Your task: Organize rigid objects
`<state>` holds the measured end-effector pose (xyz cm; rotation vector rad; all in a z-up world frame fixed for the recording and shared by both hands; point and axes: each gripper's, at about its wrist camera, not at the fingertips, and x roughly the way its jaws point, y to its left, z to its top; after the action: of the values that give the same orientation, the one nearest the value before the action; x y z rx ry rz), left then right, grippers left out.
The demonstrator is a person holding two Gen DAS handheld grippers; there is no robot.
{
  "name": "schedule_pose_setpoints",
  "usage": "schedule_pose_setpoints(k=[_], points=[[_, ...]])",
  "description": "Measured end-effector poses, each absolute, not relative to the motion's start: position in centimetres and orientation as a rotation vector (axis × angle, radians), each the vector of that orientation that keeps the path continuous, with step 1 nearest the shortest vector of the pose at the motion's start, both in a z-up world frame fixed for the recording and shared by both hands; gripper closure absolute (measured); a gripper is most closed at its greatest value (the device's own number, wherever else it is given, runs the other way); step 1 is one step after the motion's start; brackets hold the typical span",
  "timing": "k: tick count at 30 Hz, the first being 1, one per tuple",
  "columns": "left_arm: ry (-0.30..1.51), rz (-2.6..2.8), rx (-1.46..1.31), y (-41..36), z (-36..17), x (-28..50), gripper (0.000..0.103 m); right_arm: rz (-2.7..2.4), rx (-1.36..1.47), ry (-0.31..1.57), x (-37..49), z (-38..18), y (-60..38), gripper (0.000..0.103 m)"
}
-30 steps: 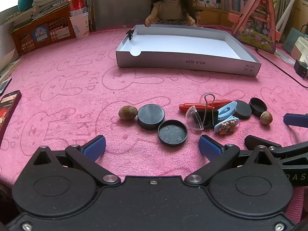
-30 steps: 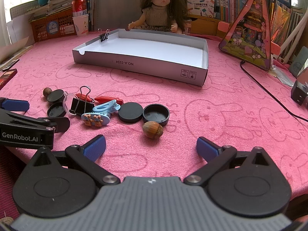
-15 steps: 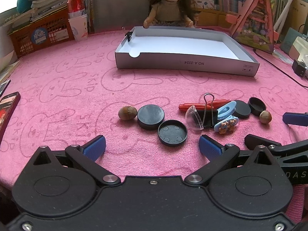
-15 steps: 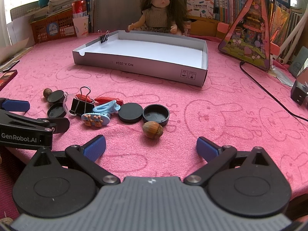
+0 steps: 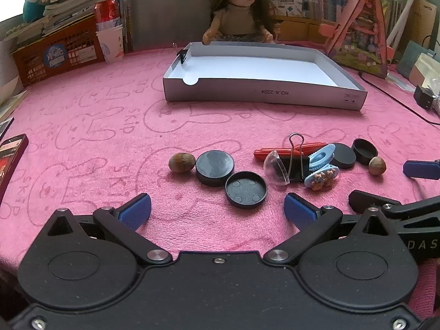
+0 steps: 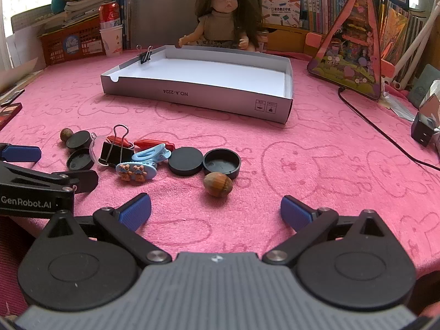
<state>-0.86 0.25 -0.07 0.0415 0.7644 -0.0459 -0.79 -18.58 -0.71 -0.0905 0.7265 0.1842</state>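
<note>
The desk is covered by a pink terry cloth (image 5: 82, 104), rough-napped and matt, with rabbit outlines pressed into the pile. The shallow box (image 5: 264, 96) at the far edge is made of smooth white cardboard. The black caps (image 5: 215, 167) are moulded in plastic with a faint sheen. The binder clip (image 6: 114, 148) is formed of black sheet metal with bright wire handles. A clear glossy plastic dome (image 5: 275, 167) is seen. The nuts (image 6: 217, 184) are smooth-shelled. Ribbed blue pads (image 6: 136, 211) are fitted to each tool.
</note>
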Motion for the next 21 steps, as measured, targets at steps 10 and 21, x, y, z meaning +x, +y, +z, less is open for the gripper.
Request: schedule_pose_setpoints(k=[10, 21], points=[[0.755, -0.061, 0.053, 0.1, -0.01, -1.12, 0.004, 0.196, -0.1, 0.712, -0.97, -0.83, -18.54, 0.001], [0.747, -0.059, 0.044, 0.0, 0.43, -1.42, 0.023, 0.221, -0.096, 0.685, -1.57, -0.72, -18.69, 0.01]])
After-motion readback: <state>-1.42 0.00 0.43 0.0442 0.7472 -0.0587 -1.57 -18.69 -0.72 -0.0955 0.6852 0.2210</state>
